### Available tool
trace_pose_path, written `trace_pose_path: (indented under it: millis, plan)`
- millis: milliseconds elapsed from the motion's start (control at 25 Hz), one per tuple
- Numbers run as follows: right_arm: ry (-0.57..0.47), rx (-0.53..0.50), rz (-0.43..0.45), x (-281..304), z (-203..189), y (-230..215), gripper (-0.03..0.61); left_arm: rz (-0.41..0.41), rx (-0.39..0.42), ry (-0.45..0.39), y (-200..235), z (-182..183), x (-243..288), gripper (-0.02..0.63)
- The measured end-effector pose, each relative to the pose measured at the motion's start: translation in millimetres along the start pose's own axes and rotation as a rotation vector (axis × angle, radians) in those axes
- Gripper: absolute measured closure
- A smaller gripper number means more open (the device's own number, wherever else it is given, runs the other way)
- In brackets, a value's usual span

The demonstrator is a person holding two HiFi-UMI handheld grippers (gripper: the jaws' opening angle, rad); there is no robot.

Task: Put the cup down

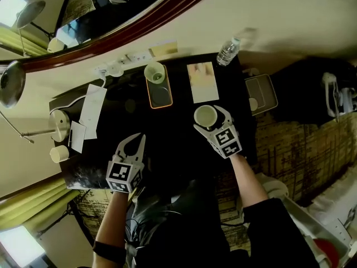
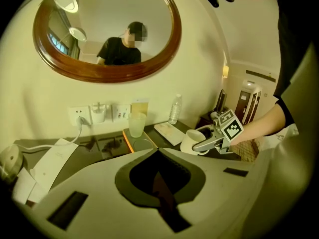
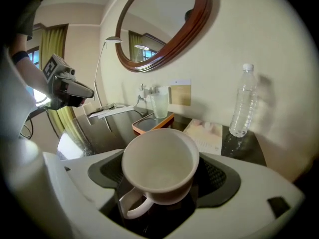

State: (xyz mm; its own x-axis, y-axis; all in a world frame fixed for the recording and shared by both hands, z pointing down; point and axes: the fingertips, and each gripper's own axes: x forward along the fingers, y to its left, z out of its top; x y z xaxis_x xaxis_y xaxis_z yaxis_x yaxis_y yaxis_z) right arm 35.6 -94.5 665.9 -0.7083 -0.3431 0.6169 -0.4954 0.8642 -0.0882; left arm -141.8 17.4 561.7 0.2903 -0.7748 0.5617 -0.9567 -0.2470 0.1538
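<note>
A white cup (image 1: 204, 115) with a handle sits between the fingers of my right gripper (image 1: 208, 118), over the right part of the black tabletop (image 1: 178, 149). In the right gripper view the cup (image 3: 159, 158) fills the gap between the jaws, its mouth up and its handle toward the camera; the gripper (image 3: 162, 176) is shut on it. Whether its base touches the table is hidden. The left gripper view shows that cup (image 2: 192, 141) in the right gripper (image 2: 209, 142). My left gripper (image 1: 133, 141) hangs shut and empty over the table's front left.
An orange-rimmed tray (image 1: 160, 96) with a clear glass (image 1: 155, 72) stands at the back. Beside it lie a booklet (image 1: 202, 81) and a water bottle (image 1: 227, 52). Papers (image 1: 92, 105) and a lamp base (image 1: 58, 124) occupy the left side. A mirror (image 2: 107, 31) hangs on the wall.
</note>
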Motion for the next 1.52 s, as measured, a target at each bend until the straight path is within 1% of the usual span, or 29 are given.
trace_pose_path:
  millis: [160,240,360,440,520,680,880,1160,1360,1520]
  plan:
    - [-0.017,-0.064,0.076,16.7,26.9,9.0,0.147,0.024,0.008,-0.019,14.1,-13.2,-0.8,0.614]
    - [-0.031,-0.097,0.121,28.3,44.1,14.5,0.147,0.032,-0.003,-0.028,17.3,-12.7,-1.1,0.614]
    - [-0.05,-0.152,0.18,46.1,70.1,26.4,0.147,0.044,0.003,-0.028,21.7,-16.1,-3.5,0.614]
    - [-0.062,-0.178,0.207,58.0,87.3,33.0,0.147,0.049,0.0,-0.032,24.4,-17.2,-5.4,0.614]
    - [-0.069,-0.196,0.231,70.0,101.8,40.1,0.147,0.053,-0.024,-0.026,24.2,-13.5,-8.3,0.614]
    - [-0.063,-0.222,0.268,93.2,119.5,55.6,0.147,0.058,-0.044,-0.021,26.8,-13.4,-13.8,0.614]
    - [-0.046,-0.247,0.266,122.1,120.2,59.6,0.147,0.078,-0.044,-0.026,37.2,-20.9,-19.9,0.614]
    - [-0.033,-0.222,0.262,137.8,121.1,63.6,0.146,0.106,-0.059,-0.029,48.3,-26.4,-26.6,0.614]
    - [-0.046,-0.207,0.249,139.9,125.2,65.8,0.141,0.127,-0.085,-0.029,50.4,-25.8,-29.9,0.614]
    - [-0.067,-0.204,0.239,145.4,123.0,61.3,0.134,0.121,-0.069,-0.027,50.3,-29.2,-30.6,0.614]
